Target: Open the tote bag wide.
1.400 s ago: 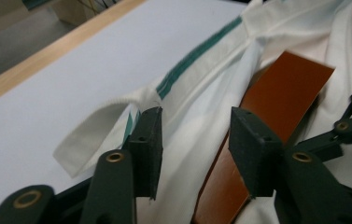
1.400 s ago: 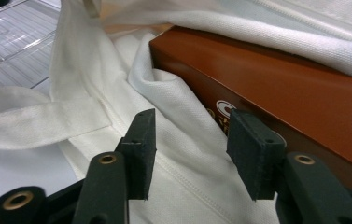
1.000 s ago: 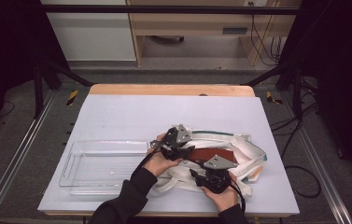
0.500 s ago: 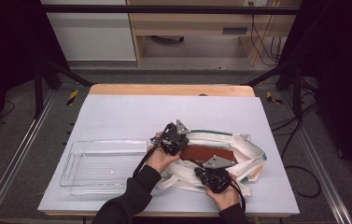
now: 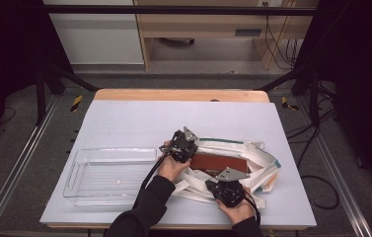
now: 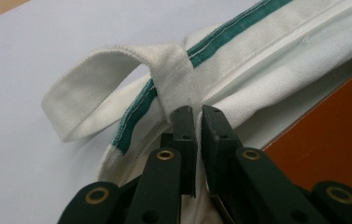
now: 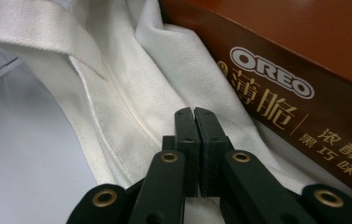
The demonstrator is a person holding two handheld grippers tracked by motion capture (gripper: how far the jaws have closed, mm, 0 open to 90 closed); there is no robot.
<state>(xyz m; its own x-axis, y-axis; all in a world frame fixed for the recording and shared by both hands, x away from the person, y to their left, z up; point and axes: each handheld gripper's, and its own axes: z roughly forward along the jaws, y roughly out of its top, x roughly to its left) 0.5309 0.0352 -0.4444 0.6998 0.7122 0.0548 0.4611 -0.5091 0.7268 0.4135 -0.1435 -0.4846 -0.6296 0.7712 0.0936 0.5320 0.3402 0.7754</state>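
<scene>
A white canvas bag (image 5: 262, 158) with green trim lies right of the table's centre, with a brown Oreo box (image 5: 218, 162) lying in its mouth. My left gripper (image 5: 191, 149) is at the bag's far-left rim. In the left gripper view, the left gripper (image 6: 193, 114) is shut on the bag (image 6: 267, 51) just below a handle loop (image 6: 85, 98), and the box (image 6: 332, 135) is to the right. My right gripper (image 5: 225, 185) is at the near rim. In the right gripper view, the right gripper (image 7: 193, 114) pinches a fold of the bag (image 7: 131, 93) beside the box (image 7: 304, 42).
A clear plastic tray (image 5: 75, 170) sits left of the bag, close to the left forearm. The pale table mat (image 5: 139, 118) stretches bare behind the bag. The bag's loose straps (image 5: 193, 192) lie between the two hands near the front edge.
Both grippers have barely moved. The right one has drifted slightly right and toward the near edge, still at the bag's rim. The box and tray have stayed put.
</scene>
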